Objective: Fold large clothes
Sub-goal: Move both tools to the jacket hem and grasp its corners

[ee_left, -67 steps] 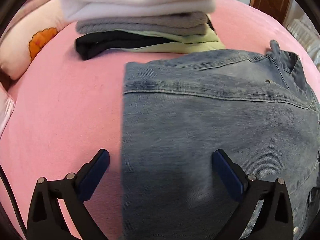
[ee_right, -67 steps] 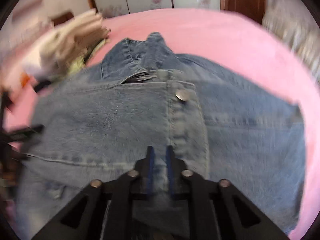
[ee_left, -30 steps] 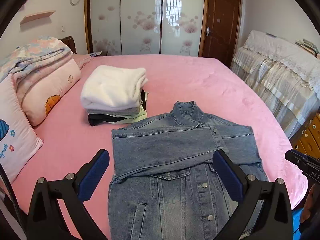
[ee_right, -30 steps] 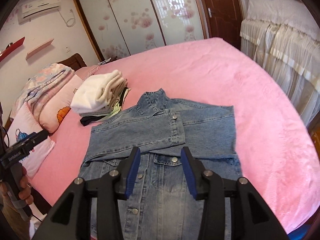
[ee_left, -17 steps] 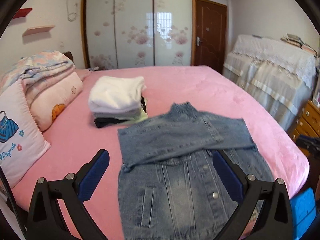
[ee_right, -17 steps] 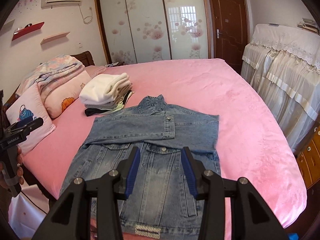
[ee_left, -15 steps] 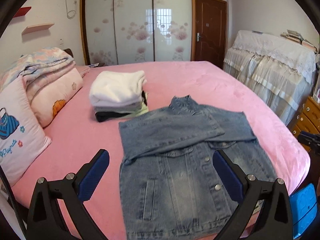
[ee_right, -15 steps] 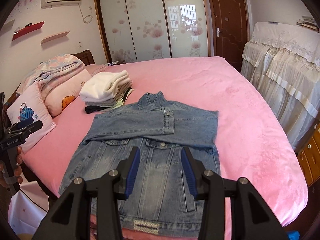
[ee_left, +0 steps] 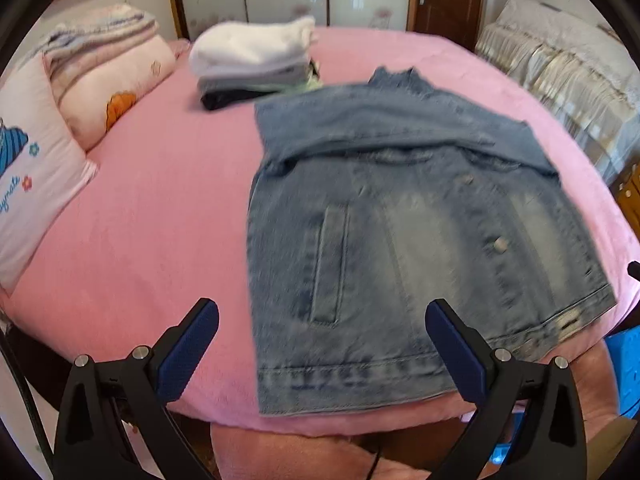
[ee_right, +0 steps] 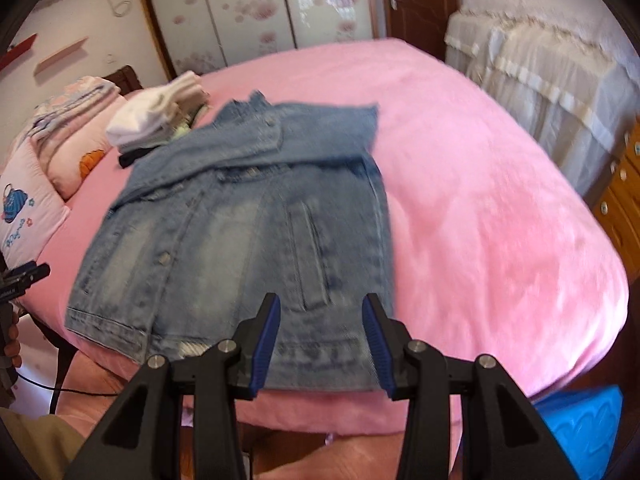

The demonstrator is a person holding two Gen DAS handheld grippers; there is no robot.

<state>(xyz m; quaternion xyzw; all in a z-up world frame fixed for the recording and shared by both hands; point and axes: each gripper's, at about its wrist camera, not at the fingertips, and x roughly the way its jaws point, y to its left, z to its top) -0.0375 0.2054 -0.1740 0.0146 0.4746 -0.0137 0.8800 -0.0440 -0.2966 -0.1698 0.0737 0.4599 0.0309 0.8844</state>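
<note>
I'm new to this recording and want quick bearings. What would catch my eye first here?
A denim jacket lies flat on the pink bed, sleeves folded across its chest, hem at the near edge. Behind it sits a stack of folded clothes, topped in white. Both grippers are open above the hem.

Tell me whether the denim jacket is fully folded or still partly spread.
Partly folded: the denim jacket has both sleeves crossed over the chest, but its body lies flat, hem unfolded.

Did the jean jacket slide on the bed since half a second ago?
No. The denim jacket lies where it did, its collar beside the stack of folded clothes and its hem at the near edge of the pink bed. Only the cameras came closer.
</note>
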